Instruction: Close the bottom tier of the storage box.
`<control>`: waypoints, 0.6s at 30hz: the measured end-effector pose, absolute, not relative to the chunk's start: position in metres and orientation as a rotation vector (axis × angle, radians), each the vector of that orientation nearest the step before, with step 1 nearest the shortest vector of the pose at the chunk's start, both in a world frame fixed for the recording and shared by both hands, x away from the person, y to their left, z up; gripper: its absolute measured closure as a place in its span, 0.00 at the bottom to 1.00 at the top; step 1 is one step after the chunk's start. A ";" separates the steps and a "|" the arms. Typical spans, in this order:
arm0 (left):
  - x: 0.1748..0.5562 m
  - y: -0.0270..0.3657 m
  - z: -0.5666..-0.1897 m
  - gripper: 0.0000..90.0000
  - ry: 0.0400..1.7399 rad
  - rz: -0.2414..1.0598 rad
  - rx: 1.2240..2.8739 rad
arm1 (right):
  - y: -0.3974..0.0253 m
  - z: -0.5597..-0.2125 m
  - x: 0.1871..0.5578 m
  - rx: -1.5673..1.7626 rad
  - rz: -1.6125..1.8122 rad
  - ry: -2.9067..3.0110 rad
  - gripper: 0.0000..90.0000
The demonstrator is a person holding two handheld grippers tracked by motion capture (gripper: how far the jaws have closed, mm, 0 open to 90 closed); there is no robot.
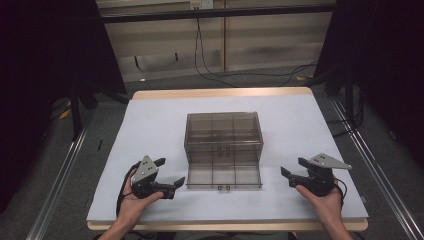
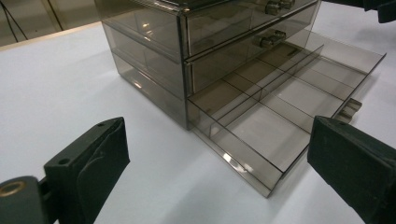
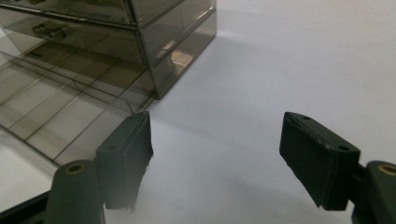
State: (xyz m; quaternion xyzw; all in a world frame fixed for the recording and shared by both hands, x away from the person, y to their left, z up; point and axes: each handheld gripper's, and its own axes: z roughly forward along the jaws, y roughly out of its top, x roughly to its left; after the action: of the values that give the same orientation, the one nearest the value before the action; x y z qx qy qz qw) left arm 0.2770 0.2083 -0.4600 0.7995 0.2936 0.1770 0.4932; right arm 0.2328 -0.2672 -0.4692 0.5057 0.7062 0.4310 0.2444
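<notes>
On the white table (image 1: 150,120), the high view shows a smoky clear-plastic drawer cabinet (image 1: 223,131), bottom drawer (image 1: 224,176) out and empty, between the parted left gripper (image 1: 167,172) and right gripper (image 1: 292,169). The left gripper view shows bare compartments. The right gripper view suggests a careless nudge could shift the light cabinet.

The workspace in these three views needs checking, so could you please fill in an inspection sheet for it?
Surface: white table top, wooden edge at front and back.
Job's things: smoky clear drawer cabinet; bottom drawer pulled out, its compartments empty.
Clutter: nothing seen.
Grippers: left gripper and right gripper both open, held either side of the drawer, apart from it.
Cables: black cables on the floor behind.
Surroundings: dark curtains, metal floor rail.
</notes>
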 end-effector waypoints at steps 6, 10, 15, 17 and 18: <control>0.277 0.208 -0.460 0.06 0.709 0.425 1.937 | -0.261 -0.464 0.228 1.327 1.259 1.961 0.38; 0.277 0.209 -0.460 0.06 0.721 0.429 1.936 | -0.258 -0.463 0.226 1.316 1.291 1.956 0.42; 0.276 0.209 -0.459 0.06 0.709 0.422 1.934 | -0.255 -0.462 0.227 1.323 1.331 2.003 0.50; 0.276 0.209 -0.459 0.06 0.706 0.424 1.933 | -0.253 -0.461 0.226 1.309 1.339 2.016 0.55; 0.276 0.210 -0.458 0.06 0.702 0.423 1.936 | -0.251 -0.460 0.225 1.308 1.336 2.020 0.58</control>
State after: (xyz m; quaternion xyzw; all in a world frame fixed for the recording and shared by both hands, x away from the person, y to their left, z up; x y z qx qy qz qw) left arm 0.2756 0.2101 -0.4581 0.7993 0.2900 0.1746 0.4966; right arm 0.2254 -0.2514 -0.4599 0.4663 0.7199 0.4763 0.1934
